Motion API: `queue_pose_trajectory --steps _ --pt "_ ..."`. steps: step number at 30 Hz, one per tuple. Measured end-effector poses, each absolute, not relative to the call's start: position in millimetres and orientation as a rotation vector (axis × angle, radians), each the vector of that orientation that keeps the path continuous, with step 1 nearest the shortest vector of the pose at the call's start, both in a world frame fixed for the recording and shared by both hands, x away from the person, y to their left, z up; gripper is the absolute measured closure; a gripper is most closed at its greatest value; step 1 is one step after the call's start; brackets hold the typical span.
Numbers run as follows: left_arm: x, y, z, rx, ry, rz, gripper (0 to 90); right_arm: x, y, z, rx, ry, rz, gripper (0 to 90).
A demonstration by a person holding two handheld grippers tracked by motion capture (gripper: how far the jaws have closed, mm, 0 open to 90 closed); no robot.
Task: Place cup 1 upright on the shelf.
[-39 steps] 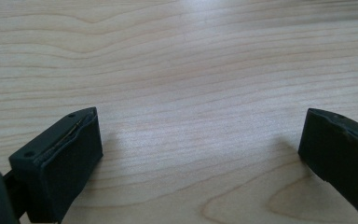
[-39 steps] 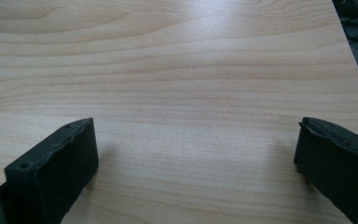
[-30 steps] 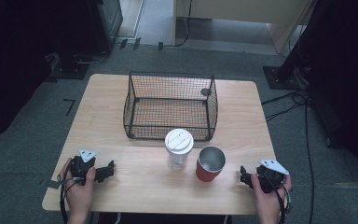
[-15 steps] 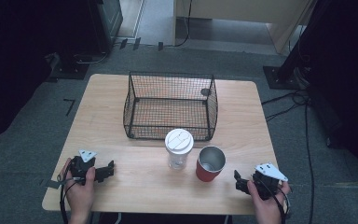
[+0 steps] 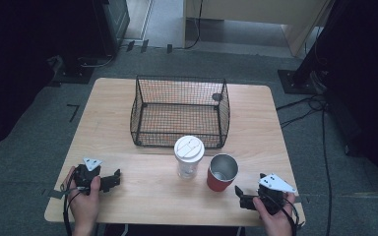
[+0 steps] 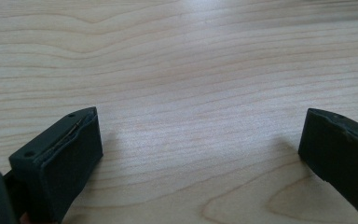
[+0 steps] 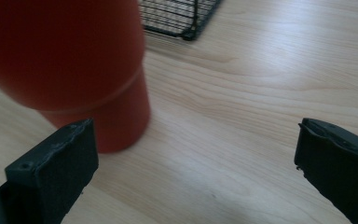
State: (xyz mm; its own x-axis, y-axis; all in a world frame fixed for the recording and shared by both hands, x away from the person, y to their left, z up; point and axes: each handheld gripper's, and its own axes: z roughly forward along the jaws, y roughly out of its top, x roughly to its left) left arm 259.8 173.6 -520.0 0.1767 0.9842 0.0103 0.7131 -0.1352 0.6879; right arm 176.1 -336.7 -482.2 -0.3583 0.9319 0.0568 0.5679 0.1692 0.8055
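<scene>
Right tool [image 5: 244, 197] spread wide, red cup [image 5: 222, 172] just beside.

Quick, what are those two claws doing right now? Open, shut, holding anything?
Left claw: open, holding nothing, over bare table.
Right claw: open, holding nothing, close beside the red cup.

Your red cup [image 5: 222, 172] stands upright and open, touching nothing. At its nine o'clock stands the lidded clear cup [image 5: 189, 156]. The wire basket [image 5: 179, 111] sits at twelve.
</scene>
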Motion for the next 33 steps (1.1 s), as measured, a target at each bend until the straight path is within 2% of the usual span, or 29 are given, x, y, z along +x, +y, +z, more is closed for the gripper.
queue_pose_trajectory --steps 19,33 --pt "260 174 -520 1.912 1.593 0.647 0.2 174 -305 -472 1.303 2.063 1.21 0.0" --pt "260 174 -520 1.912 1.594 0.646 0.2 189 -279 -460 1.286 2.017 1.241 0.0"
